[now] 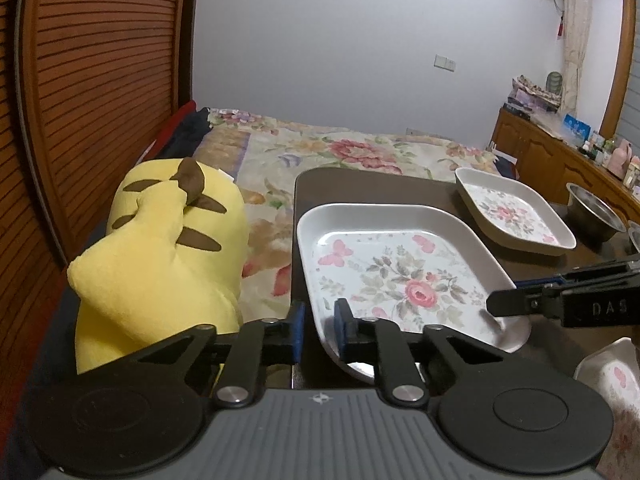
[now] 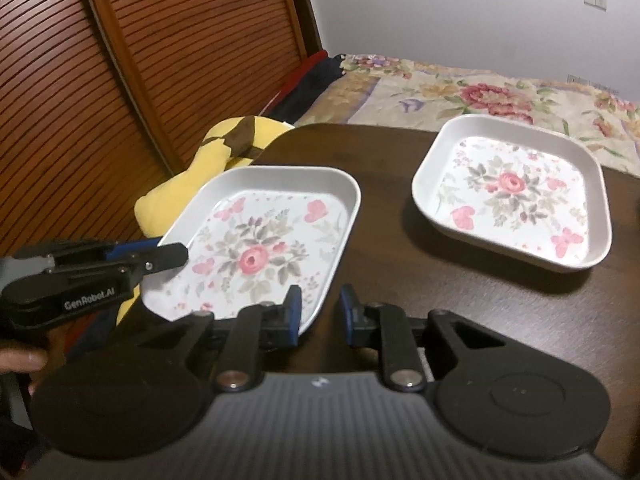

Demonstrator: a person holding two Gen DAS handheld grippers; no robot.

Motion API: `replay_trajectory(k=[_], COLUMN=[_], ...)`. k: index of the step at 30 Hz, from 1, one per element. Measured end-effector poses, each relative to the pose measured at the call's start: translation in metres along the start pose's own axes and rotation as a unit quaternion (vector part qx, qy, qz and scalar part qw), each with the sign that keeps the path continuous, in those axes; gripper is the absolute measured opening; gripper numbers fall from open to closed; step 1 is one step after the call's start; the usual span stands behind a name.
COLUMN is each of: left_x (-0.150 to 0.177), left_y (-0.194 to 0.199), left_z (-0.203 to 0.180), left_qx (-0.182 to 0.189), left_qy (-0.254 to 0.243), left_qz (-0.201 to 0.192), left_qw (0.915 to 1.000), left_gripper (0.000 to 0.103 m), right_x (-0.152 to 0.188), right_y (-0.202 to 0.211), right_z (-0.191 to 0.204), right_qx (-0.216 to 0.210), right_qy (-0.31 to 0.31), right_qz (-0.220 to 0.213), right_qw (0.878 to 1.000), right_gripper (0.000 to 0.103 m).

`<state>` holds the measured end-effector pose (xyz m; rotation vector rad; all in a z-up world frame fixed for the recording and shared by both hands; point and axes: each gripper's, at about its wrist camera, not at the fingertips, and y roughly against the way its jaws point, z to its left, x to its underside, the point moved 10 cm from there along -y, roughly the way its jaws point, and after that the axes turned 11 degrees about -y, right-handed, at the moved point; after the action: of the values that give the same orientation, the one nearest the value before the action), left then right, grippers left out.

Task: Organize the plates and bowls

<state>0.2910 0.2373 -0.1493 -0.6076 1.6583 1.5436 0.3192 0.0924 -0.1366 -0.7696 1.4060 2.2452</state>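
Left gripper [image 1: 320, 328] and right gripper [image 2: 320, 314], each pinched on the near plate [image 2: 256, 240] rim at the table's [image 2: 380, 240] left edge: if unevenly lifted, slippage is judged likely.

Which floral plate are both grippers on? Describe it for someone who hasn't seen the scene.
On the dark table beside the bed, it is the near floral plate, next to the yellow plush toy. Unlike the far floral plate, it has the left gripper and right gripper clamped on its rim.
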Motion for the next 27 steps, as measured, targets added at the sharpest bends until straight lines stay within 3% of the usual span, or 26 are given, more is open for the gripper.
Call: replay_trajectory(k=[5,15,27], left_x=[0.001,-0.001,-0.010], left_y=[0.001,0.021,0.040], left_z=[-0.003,-0.012,-0.057], left_qx=[0.010,0.041,0.057], left_qy=[-0.004,0.011,-0.020], left_qz=[0.000,-0.015,-0.033], left_qw=[0.9999,0.9990,0.9977], left_gripper=[0.015,0.015,0.016], right_x=[0.000,0.004,-0.003], right_y=[-0.001,0.016,0.059], right_z=[-0.001,-0.002,-0.021], right_qx=[-0.008,-0.013,-0.021], right_qy=[-0.002,0.010,0.021], right_qz=[0.003,-0.001,-0.033], right_qw=[1.000,1.000,0.999], right_gripper=[0.015,0.015,0.015])
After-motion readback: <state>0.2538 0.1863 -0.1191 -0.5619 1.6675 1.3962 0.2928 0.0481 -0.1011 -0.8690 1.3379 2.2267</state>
